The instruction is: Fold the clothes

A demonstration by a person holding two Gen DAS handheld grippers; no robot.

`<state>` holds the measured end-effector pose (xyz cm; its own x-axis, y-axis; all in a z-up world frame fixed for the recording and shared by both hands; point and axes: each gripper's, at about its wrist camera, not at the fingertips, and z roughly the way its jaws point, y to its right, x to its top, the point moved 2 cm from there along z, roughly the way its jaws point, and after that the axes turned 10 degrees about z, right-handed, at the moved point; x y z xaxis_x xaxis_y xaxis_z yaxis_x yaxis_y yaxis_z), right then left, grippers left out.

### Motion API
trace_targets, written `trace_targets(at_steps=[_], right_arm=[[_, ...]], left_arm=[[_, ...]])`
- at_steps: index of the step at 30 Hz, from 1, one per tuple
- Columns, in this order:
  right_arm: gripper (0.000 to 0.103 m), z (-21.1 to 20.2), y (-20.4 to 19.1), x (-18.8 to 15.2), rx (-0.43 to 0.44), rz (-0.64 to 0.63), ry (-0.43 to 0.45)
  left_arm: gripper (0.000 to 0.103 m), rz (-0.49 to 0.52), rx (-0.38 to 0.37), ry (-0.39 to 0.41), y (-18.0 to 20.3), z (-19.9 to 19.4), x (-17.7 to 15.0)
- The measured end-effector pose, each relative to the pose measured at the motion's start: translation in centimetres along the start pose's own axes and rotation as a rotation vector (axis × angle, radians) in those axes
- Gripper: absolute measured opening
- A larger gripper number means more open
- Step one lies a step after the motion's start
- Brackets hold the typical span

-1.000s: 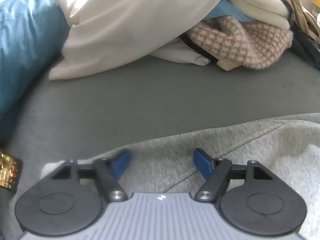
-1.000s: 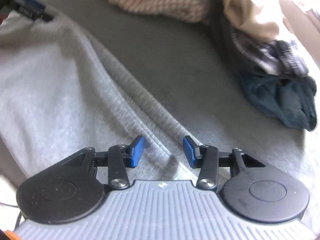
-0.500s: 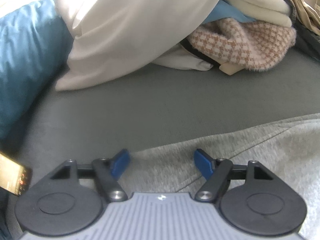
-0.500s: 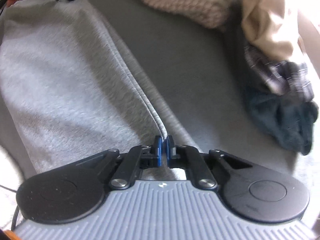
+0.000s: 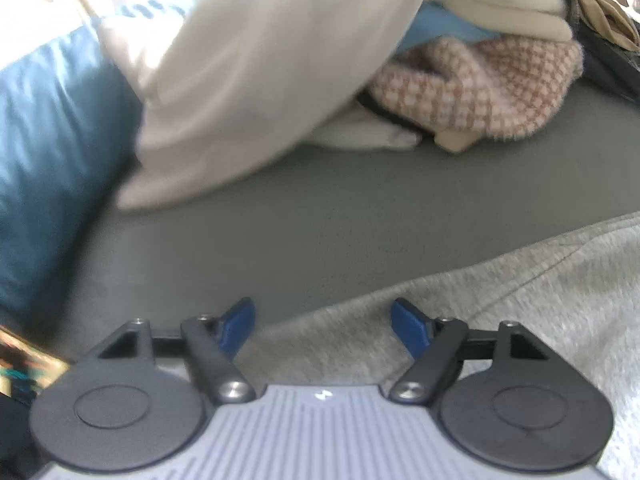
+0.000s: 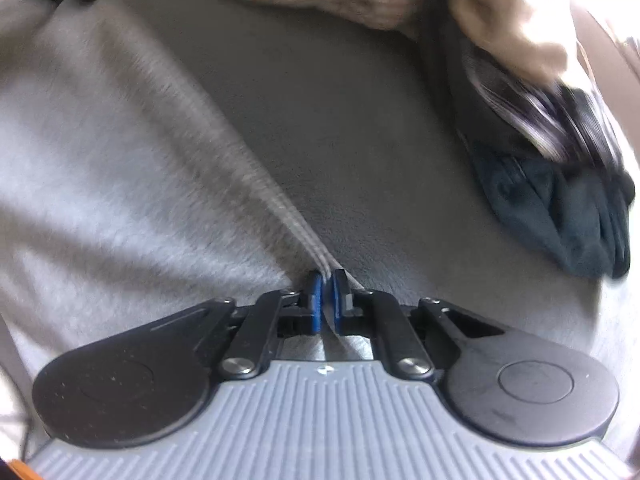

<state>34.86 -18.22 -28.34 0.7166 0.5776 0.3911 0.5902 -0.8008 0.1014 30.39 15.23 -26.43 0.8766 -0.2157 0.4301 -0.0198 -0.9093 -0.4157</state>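
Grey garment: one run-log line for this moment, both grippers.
right gripper: shut on grey garment edge | left gripper: open over its edge, no grip | surface: grey bedsheet

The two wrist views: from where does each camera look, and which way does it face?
Left wrist: behind the open left gripper, facing down over the grey garment edge toward the clothes pile.
Right wrist: behind the right gripper, shut on the garment's ribbed edge.
Both show that garment on the grey surface; no hand visible.
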Motion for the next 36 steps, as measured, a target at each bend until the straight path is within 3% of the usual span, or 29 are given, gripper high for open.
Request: trace_targets(at_steps=[3, 5, 7, 10, 12, 14, 18, 21, 23, 26, 31, 34, 35, 36], right_arm=[[0.009, 0.1, 3.0, 0.2, 0.09, 0.252, -0.012], [0.01, 0.3, 4.3, 0.0, 0.132, 0.372, -0.016], [0.01, 0.8, 5.5, 0.0, 0.162, 0.466, -0.014], [0.01, 0.7, 6.6, -0.7, 0.202, 0.591, -0.002], [0.012, 0.7, 7.0, -0.6, 0.237, 0.686, 0.008], [0.018, -0.3, 8.0, -0.9, 0.222, 0.772, 0.065], [0.03, -4.0, 10.8, -2.0, 0.083, 0.878, 0.194], [0.039, -7.2, 12.0, -4.8, -0.072, 0.825, 0.178], [0.047, -8.1, 11.6, -7.5, -0.213, 0.703, 0.081], [0.047, -8.5, 10.6, -11.4, -0.386, 0.534, -0.068], [0.047, -6.0, 8.5, -15.7, -0.486, 0.408, -0.218], [0.045, -5.5, 7.7, -17.3, -0.501, 0.37, -0.238], [0.041, -5.6, 7.5, -17.4, -0.51, 0.334, -0.237], [0.027, -5.7, 7.6, -17.4, -0.529, 0.296, -0.242]], left_arm=[[0.075, 0.036, 0.018, 0.115, 0.6, -2.8, 1.0], [0.075, 0.046, -0.035, 0.184, 1.7, -4.2, 1.5], [0.075, 0.077, -0.134, 0.218, 3.6, -4.6, 1.8], [0.075, 0.159, -0.301, 0.203, 7.8, -3.6, 1.9], [0.075, 0.193, -0.359, 0.173, 10.6, -2.5, 1.7], [0.074, 0.207, -0.353, 0.128, 13.0, -1.3, 1.7], [0.076, 0.155, -0.328, 0.105, 14.1, 0.1, 2.0], [0.077, 0.141, -0.334, 0.097, 13.8, 0.6, 2.1], [0.077, 0.137, -0.339, 0.093, 13.6, 0.7, 2.4], [0.078, 0.131, -0.337, 0.09, 13.7, 1.1, 2.6], [0.079, 0.13, -0.325, 0.092, 14.0, 0.8, 2.4], [0.079, 0.131, -0.325, 0.089, 14.0, 0.7, 2.5], [0.079, 0.132, -0.326, 0.087, 14.0, 0.6, 2.6], [0.079, 0.133, -0.327, 0.086, 14.0, 0.6, 2.6]])
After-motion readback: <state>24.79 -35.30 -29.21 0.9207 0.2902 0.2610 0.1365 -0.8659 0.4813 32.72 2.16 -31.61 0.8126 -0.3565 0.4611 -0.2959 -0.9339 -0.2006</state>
